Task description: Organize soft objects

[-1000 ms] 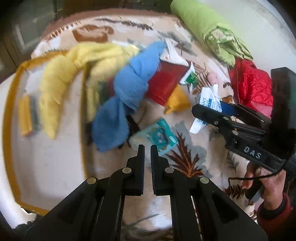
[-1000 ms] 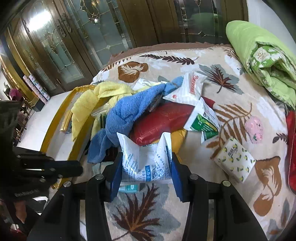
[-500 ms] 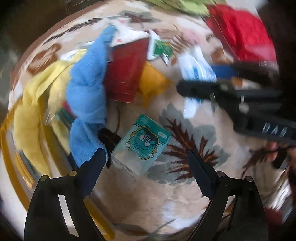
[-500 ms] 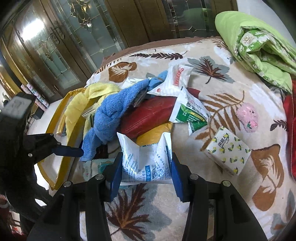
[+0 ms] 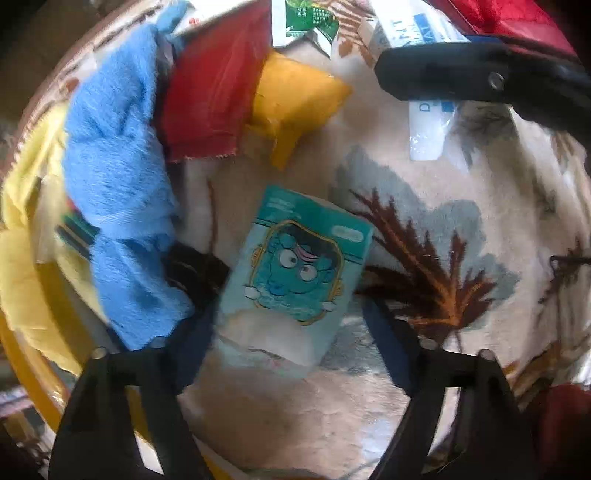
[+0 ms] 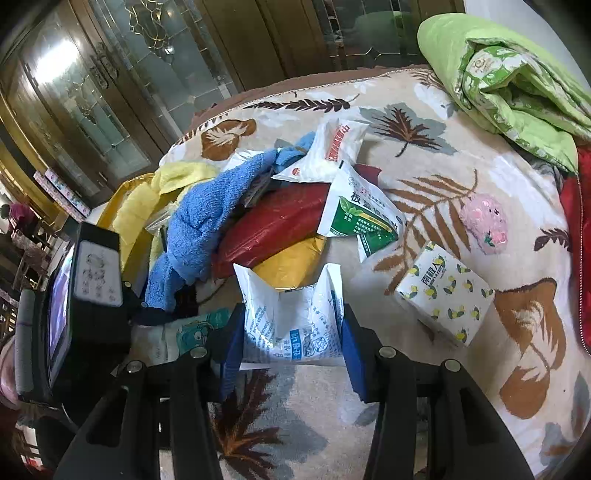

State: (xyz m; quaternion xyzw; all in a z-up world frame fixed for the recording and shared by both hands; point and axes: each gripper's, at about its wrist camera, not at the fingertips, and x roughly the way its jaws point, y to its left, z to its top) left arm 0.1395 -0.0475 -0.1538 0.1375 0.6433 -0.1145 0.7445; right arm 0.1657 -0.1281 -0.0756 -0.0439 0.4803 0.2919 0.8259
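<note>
Left gripper (image 5: 291, 332) jaws closing around the teal tissue pack (image 5: 295, 269), pads not touching yet; blue towel (image 5: 118, 177) crowds its left edge. Right gripper (image 6: 291, 343) clamped on white plastic bag (image 6: 291, 317), bare blanket (image 6: 424, 229) to its right.

Room backdrop: tall dark-wood cabinet doors with leaded, patterned glass panels (image 6: 122, 92) run along the far side, catching bright daylight reflections at upper left. Surface: a plush cream blanket printed with brown and grey leaves (image 6: 413, 125), brown-edged at its far border. Plain white wall (image 6: 524, 22) at upper right.
</note>
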